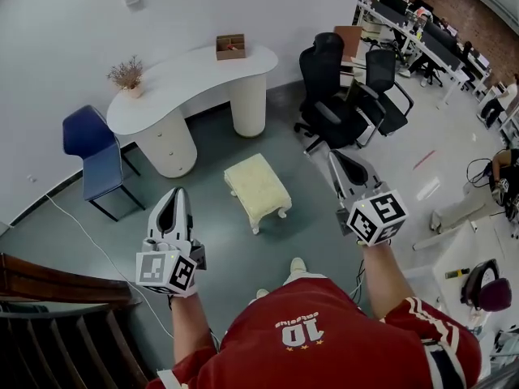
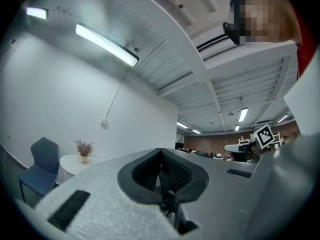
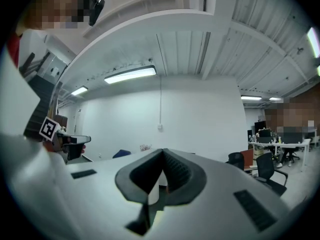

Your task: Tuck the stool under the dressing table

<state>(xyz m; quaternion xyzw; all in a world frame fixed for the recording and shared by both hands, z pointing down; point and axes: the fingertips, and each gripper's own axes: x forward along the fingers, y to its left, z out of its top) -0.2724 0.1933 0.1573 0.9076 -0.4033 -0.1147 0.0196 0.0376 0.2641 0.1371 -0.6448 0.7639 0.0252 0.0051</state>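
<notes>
A cream upholstered stool [image 1: 257,188] stands on the grey-green floor, out in front of the white curved dressing table [image 1: 188,73]. My left gripper [image 1: 173,203] hovers to the stool's left, shut and empty. My right gripper [image 1: 338,167] hangs to the stool's right, also shut with nothing in it. Both are held apart from the stool, well above the floor. In the left gripper view the left gripper [image 2: 161,150] points level toward the table [image 2: 75,163]. In the right gripper view the right gripper's [image 3: 162,151] tips meet.
A blue chair [image 1: 94,154] stands left of the table. Two black office chairs [image 1: 345,96] are at the right. A dried plant [image 1: 126,77] and a small wooden box [image 1: 230,46] sit on the tabletop. A dark wooden stair rail [image 1: 57,298] is at bottom left.
</notes>
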